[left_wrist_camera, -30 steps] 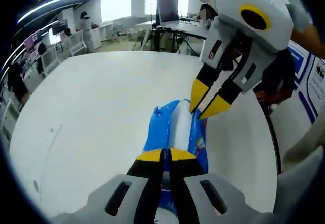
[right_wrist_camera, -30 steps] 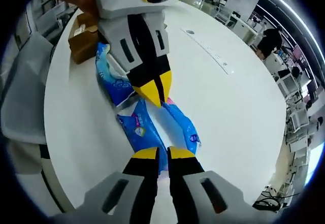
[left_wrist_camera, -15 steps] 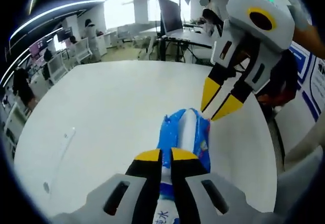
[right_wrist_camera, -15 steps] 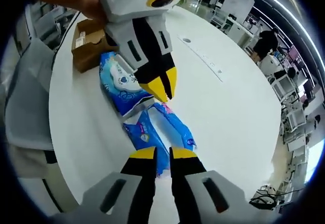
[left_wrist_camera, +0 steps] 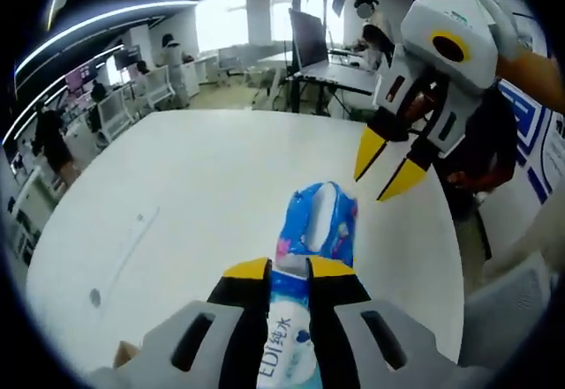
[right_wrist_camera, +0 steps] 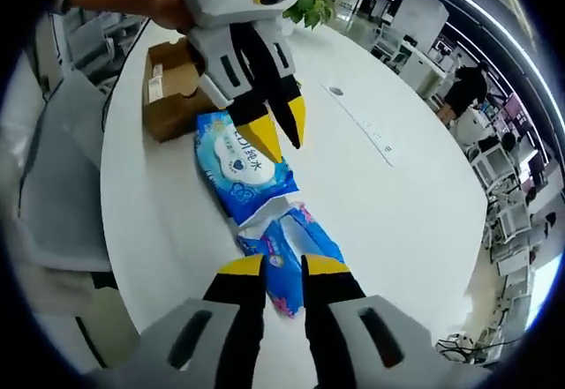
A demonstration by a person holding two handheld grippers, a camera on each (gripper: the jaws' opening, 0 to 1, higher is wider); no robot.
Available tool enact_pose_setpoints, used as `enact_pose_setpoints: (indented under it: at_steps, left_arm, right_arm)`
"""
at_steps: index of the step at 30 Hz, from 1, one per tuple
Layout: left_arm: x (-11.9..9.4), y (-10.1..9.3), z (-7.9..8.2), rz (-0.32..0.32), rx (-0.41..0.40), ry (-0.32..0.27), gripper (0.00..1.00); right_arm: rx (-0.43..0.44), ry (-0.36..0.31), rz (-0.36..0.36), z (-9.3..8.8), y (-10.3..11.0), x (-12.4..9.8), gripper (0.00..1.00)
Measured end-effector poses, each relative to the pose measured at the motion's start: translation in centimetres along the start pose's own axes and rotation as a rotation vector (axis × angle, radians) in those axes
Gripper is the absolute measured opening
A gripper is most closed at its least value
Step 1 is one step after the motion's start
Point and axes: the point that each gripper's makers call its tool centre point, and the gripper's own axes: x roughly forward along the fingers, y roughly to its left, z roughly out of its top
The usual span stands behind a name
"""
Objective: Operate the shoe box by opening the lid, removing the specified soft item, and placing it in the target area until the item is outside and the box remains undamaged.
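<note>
With the blue wipes pack lying on the table beneath our open left gripper and ahead of our open right gripper, beyond the cardboard box, we judge placing finished, so next we withdraw.

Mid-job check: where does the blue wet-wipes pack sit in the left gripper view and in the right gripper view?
Left gripper view: the blue wet-wipes pack lies low at centre, running up from between the left gripper jaws.
Right gripper view: the pack lies left of centre, below the cardboard box, with the left gripper above it.
Shared landmark: the white table, also.
</note>
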Motion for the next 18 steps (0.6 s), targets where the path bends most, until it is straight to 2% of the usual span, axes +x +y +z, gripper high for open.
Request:
enact_pose_setpoints:
  at_steps: [6, 10, 18]
  left_arm:
    - [-3.0, -0.3, -0.9, 0.024, -0.037, -0.015, 0.21]
    - [-5.0, -0.7, -1.6, 0.027, -0.084, -0.033, 0.29]
    - [-9.3, -0.8, -3.1, 0.074, -0.074, -0.041, 0.37]
  right_arm:
    - [-0.038, -0.018, 0.038, 2.0, 1.8, -0.3, 0.21]
    - [-0.053, -0.034, 0.061, 3.1, 2.7, -0.3, 0.25]
    - [-0.097, -0.057, 0.119, 5.7, 5.0, 0.1, 0.31]
